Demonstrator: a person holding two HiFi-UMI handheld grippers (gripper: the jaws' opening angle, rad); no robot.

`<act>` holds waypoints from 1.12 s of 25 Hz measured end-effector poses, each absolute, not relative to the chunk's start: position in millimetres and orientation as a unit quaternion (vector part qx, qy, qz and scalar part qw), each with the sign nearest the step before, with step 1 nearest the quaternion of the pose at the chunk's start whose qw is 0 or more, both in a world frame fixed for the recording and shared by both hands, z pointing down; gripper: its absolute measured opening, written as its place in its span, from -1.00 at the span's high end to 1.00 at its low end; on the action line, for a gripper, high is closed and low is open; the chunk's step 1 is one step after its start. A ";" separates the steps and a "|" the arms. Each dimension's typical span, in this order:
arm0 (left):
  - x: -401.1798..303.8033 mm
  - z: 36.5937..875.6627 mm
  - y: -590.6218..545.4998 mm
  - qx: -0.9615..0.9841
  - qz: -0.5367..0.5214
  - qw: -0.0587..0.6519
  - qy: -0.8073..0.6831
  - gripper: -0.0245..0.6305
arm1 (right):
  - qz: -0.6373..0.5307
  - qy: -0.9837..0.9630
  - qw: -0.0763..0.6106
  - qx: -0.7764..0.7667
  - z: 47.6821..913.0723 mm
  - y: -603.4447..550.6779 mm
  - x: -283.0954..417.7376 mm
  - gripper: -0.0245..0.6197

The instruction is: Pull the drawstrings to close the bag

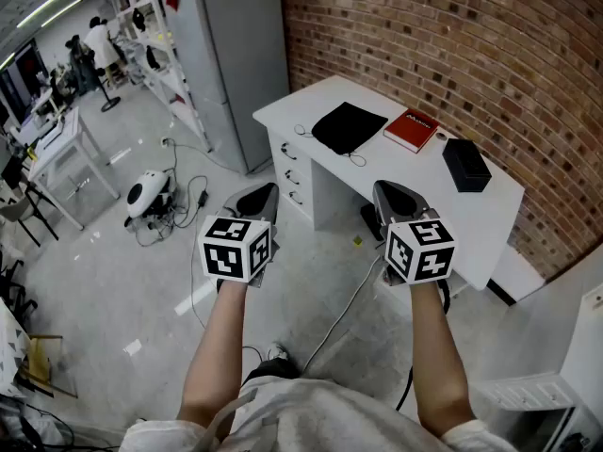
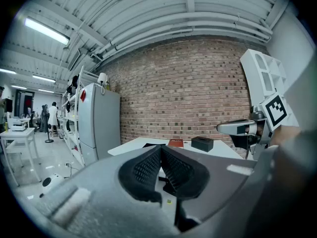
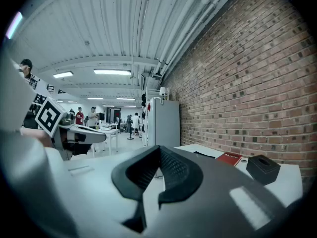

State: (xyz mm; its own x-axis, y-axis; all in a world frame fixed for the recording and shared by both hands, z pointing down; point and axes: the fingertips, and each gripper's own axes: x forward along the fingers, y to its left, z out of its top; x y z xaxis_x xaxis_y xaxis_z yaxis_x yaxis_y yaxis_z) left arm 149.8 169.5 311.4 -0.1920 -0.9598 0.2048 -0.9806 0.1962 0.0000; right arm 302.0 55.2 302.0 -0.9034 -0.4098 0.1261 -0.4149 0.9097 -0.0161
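Left gripper [image 2: 161, 151] faces the white table [image 2: 130, 147] by the brick wall [image 2: 183, 88].
Its jaws meet, nothing between them; past them on the table lie a black bag [image 2: 154, 144], a red book [image 2: 176, 143] and a black box [image 2: 202, 143], with the right gripper [image 2: 223, 128] off to the right.

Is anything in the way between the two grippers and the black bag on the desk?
Nothing visible. Both shut, the left gripper and right gripper hang short of the desk; the book and box lie beside the bag, not before it.
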 end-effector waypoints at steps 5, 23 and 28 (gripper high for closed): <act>135.0 316.6 163.8 0.634 0.059 0.082 -0.767 0.93 | 0.028 -0.973 0.061 0.219 307.1 47.2 288.1 0.91; 23.2 329.6 86.6 0.677 0.059 0.082 -0.728 0.78 | 0.027 -0.958 0.076 0.274 326.8 -3.8 188.4 0.80; -12.7 328.6 61.3 0.698 0.056 0.080 -0.709 0.76 | 0.028 -0.950 0.088 0.298 328.5 -17.5 159.3 0.77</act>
State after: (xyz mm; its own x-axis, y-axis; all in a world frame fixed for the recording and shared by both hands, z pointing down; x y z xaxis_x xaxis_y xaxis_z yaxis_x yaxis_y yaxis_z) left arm -12.7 61.3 328.6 -0.0128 -0.9811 0.1929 -0.9993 0.0194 0.0322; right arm 159.3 -17.5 328.5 -0.8069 -0.5618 0.1827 -0.5714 0.8207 -0.0002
